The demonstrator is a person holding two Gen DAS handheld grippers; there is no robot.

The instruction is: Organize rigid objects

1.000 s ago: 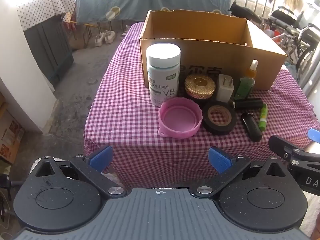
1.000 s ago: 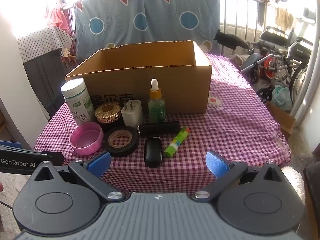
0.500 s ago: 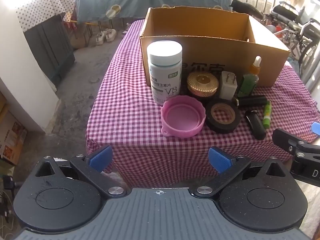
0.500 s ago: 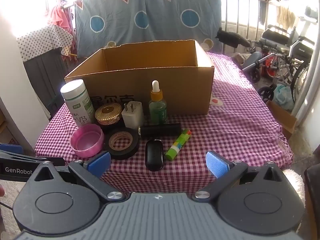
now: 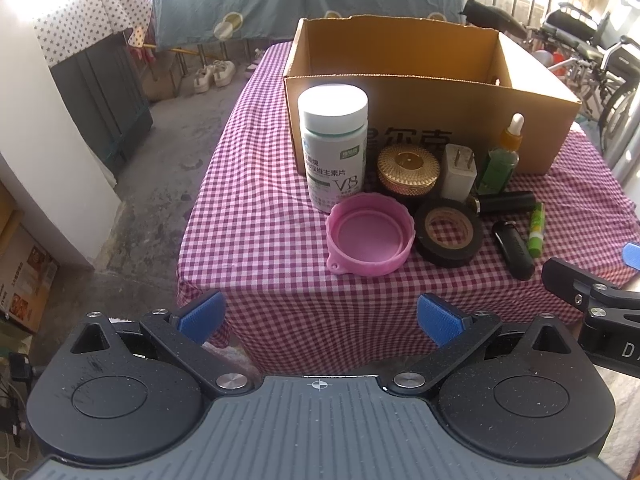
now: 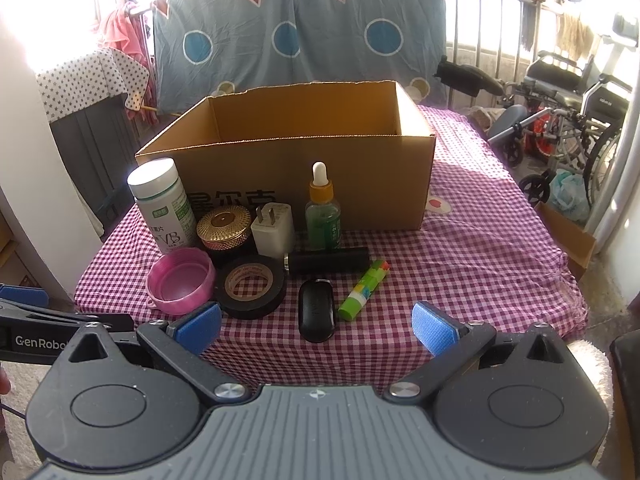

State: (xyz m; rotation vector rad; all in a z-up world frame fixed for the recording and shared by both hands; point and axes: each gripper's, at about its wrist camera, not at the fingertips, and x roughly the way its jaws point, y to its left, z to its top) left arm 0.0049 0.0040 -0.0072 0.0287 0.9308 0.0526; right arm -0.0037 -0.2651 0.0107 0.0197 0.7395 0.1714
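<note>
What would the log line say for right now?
left gripper: open, off table | right gripper: open, off table | pink lid, tape: outside box

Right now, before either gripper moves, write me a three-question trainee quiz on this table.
1. True or false: the cardboard box already holds the white pill bottle.
2. Multiple choice: what lies directly beside the pink lid, towards the glue stick? A) black tape roll B) charger plug C) dropper bottle
3. Fill in: the fingers of the left gripper and the right gripper are both ____.

Key:
1. False; the bottle stands on the checked tablecloth in front of the box.
2. A, the black tape roll.
3. Open, with nothing between them.
</note>
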